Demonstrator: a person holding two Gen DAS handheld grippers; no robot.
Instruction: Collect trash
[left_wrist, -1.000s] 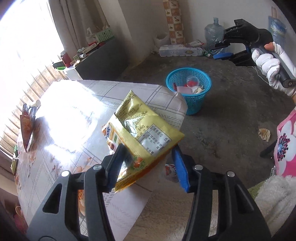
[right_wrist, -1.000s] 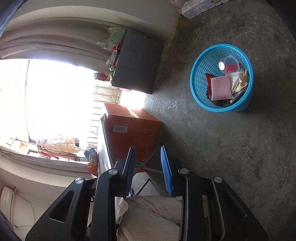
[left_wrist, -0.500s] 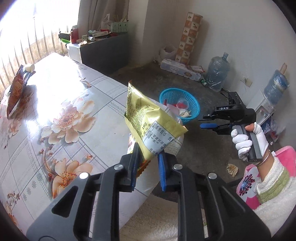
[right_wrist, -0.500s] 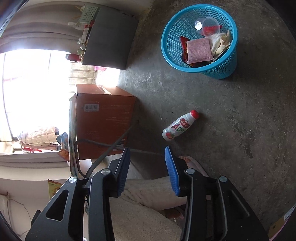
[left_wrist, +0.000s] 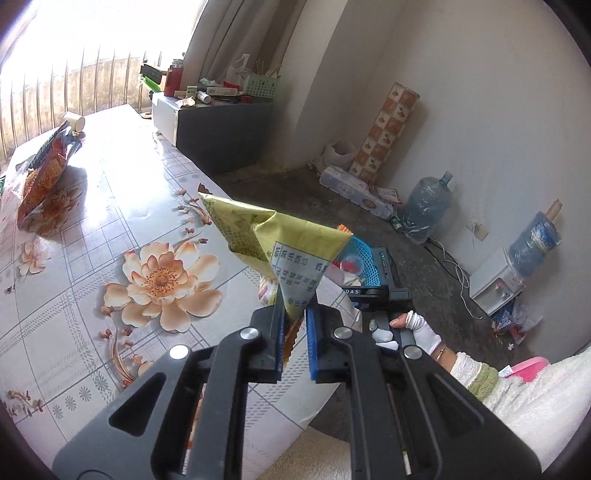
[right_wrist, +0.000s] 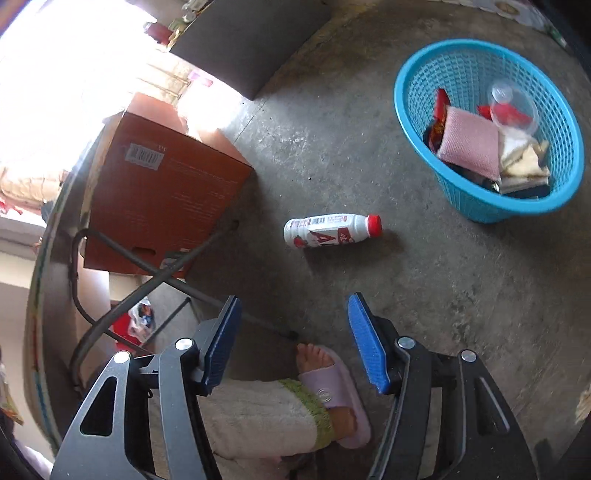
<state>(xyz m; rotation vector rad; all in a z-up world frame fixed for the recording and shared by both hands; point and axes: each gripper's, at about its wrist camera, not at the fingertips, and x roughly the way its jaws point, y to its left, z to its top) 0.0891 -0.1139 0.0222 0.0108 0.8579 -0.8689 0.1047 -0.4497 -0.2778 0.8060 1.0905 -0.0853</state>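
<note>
The left tool (left_wrist: 294, 325) has pinched shut on the lower corner of a crumpled yellow foil snack bag (left_wrist: 280, 243), held clear above the near edge of the flower-patterned table (left_wrist: 110, 221) — lifted, I judge, to carry it to the blue plastic mesh basket (right_wrist: 476, 206) on the floor. The right tool (right_wrist: 293, 339) has just been opening, its jaws wide with nothing between them, aimed down at a white plastic bottle with a red cap (right_wrist: 332, 230) lying on the concrete floor — likely the next pickup. Only the right wrist view shows that bottle and the basket's contents; only the left shows the bag.
</note>
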